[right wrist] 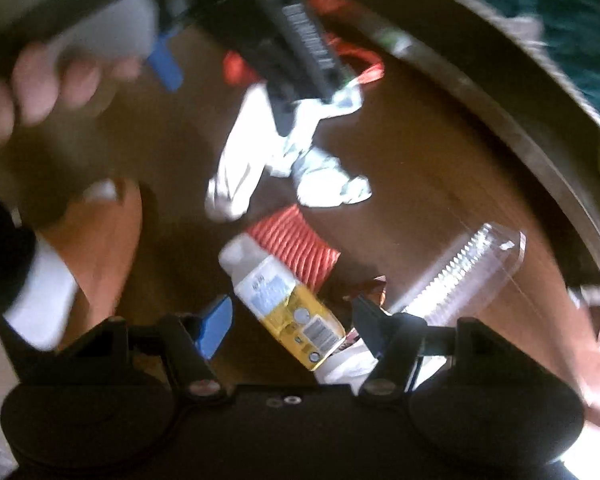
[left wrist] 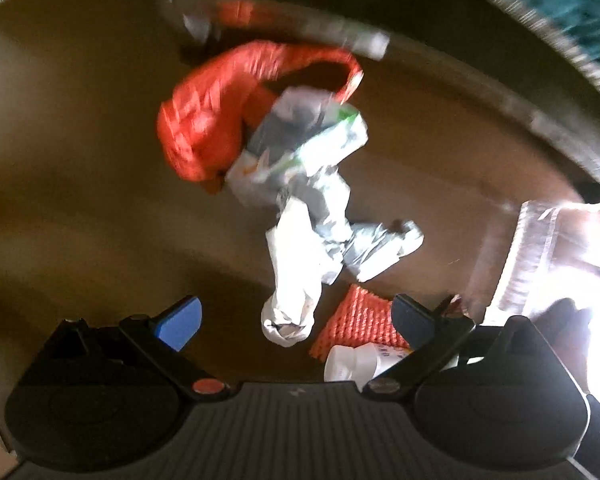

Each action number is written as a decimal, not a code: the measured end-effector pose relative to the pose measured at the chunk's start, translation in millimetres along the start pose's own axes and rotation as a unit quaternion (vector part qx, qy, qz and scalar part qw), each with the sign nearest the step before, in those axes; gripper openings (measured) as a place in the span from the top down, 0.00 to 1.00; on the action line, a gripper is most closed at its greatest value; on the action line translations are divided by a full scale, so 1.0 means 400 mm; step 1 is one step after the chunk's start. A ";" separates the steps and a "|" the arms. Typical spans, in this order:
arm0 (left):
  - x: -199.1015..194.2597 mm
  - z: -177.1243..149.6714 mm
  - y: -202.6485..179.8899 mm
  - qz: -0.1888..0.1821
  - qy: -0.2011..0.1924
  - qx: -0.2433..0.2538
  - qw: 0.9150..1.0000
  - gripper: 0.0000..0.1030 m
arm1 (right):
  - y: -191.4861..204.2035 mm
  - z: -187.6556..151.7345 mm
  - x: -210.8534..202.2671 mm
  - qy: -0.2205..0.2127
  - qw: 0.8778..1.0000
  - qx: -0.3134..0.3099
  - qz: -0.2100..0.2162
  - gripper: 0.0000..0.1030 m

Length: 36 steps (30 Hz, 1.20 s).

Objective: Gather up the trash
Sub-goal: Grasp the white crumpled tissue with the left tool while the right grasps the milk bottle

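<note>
L gripper [left wrist: 296,322] looks down on a round brown table [left wrist: 80,160], jaws spread wide, nothing between the pads. Blue pad of its L finger [left wrist: 180,322] faces inward; R finger [left wrist: 414,320] is dark from this angle. Ahead of the jaws, roughly centred: crumpled white paper [left wrist: 296,264], its low end dropping into the gap between the fingertips. Further ahead and a bit left, orange foil bag [left wrist: 216,120], touching a white/green wrapper [left wrist: 312,140]. Just inside the R finger: orange ribbed piece [left wrist: 360,324] and the cap end of a white bottle [left wrist: 350,366], partly hidden by the finger. Out right of the jaws, a clear plastic tray [left wrist: 540,256], blown out by glare.

R gripper [right wrist: 296,320] also points down, jaws spread, holding nothing; the bottle [right wrist: 284,300] lies between the fingertips, but contact w/ the pads can't be told.

Only R view shows: bottle's yellow label, a hand [right wrist: 40,88] gripping the L gripper's handle upper left, and that gripper's dark body hanging over the trash pile. Only L view shows the orange bag whole. Both views motion-blurred.
</note>
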<state>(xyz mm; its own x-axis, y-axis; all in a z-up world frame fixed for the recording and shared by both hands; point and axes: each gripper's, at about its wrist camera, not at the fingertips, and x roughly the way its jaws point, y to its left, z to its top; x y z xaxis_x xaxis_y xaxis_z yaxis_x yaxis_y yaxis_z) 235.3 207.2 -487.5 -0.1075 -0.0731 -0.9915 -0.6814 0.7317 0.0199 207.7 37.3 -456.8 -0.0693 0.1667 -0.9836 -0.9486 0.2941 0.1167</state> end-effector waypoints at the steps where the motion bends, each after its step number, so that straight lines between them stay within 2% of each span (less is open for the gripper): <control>1: 0.022 0.002 0.000 0.003 0.009 -0.001 1.000 0.01 | 0.009 -0.001 0.020 0.007 1.000 -0.019 -0.002 0.35; 8: 0.158 0.000 0.016 0.021 0.054 0.006 0.998 0.01 | 0.032 -0.002 0.128 0.030 0.996 -0.082 0.000 0.35; 16: 0.249 -0.004 0.022 0.021 0.082 0.013 0.996 0.02 | 0.077 -0.003 0.213 0.039 0.989 -0.139 -0.022 0.38; 18: 0.264 -0.008 0.021 0.019 0.085 0.017 0.996 0.08 | 0.083 -0.005 0.226 0.042 0.989 -0.142 -0.023 0.38; 20: 0.277 -0.012 0.022 0.017 0.092 0.016 0.995 0.21 | 0.091 -0.008 0.240 0.043 0.987 -0.155 -0.029 0.38; 25: 0.288 -0.022 0.029 0.013 0.100 0.011 0.995 0.40 | 0.103 -0.008 0.240 0.032 0.986 -0.160 -0.034 0.41; 28: 0.294 -0.027 0.029 0.006 0.117 0.020 0.993 0.65 | 0.111 -0.008 0.237 0.036 0.986 -0.158 -0.035 0.42; 31: 0.292 -0.035 0.018 0.012 0.120 0.034 0.992 0.72 | 0.121 -0.004 0.233 0.050 0.986 -0.154 -0.049 0.44; 36: 0.272 -0.057 0.002 0.021 0.146 0.039 0.988 0.76 | 0.102 0.022 0.198 0.076 0.995 -0.063 -0.030 0.47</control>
<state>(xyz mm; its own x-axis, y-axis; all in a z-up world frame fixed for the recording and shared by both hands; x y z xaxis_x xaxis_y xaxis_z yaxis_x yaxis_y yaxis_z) 206.4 184.5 -592.5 -0.3459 -0.2258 -0.9107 -0.6152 0.7874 0.0384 166.2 70.8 -528.6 -0.0475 0.0061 -0.9989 -0.9828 0.1782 0.0478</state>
